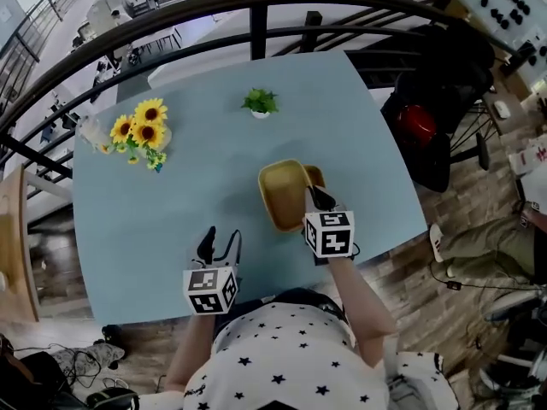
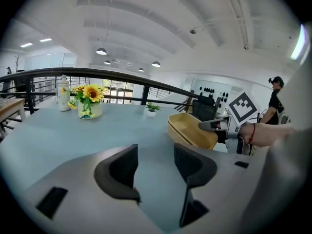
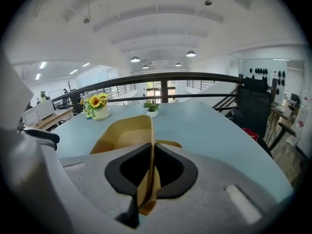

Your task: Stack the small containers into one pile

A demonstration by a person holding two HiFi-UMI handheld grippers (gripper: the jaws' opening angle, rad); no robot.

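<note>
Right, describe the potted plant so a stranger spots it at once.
Start at the pale blue table. Near its far edge stands the potted plant. Unlike the sunflowers to its left, it is flowerless green in a white pot.

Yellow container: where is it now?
The yellow container is right of centre on the table in the head view, nearer the person than the potted plant, its right wall pinched by the right gripper.

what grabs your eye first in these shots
The yellow container sits right of centre, its wall pinched by the right tool. Next come the sunflowers at the far left of the light blue table. The left tool hangs open and empty by the near edge.
</note>
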